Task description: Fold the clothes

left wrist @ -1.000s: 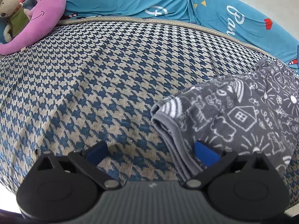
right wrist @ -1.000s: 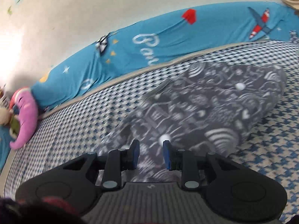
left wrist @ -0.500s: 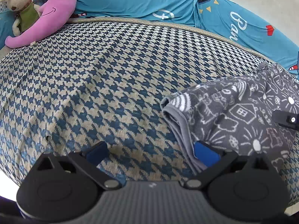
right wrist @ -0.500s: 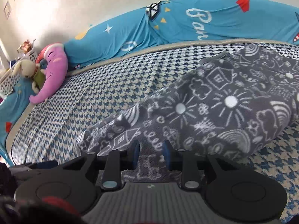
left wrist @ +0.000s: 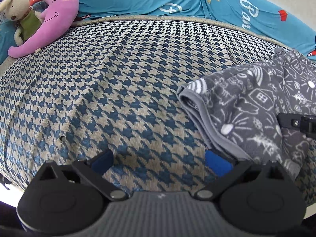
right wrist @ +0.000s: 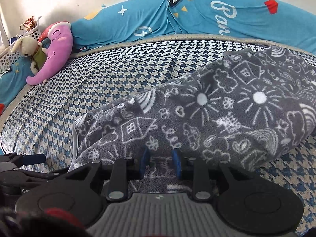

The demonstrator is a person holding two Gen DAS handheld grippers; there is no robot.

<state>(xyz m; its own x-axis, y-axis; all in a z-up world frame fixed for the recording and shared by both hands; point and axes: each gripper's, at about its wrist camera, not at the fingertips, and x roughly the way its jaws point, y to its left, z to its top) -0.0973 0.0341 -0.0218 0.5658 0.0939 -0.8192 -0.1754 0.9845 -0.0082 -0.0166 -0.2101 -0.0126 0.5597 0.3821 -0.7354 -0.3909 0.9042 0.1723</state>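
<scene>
Lying bunched on one houndstooth bedspread (left wrist: 122,75), one grey doodle-print fleece garment (right wrist: 217,108), with one purple plush (left wrist: 57,17) and one plush rabbit (left wrist: 17,13) at the far corner beside one long blue bolster (right wrist: 197,13). Spread wide and gripping nothing, left gripper (left wrist: 160,162), its right blue pad (left wrist: 217,165) just touching the garment's grey hem (left wrist: 209,122). Pinching a ridge of that fleece between two narrowly set blue pads (right wrist: 176,165), right gripper (right wrist: 160,164).
</scene>
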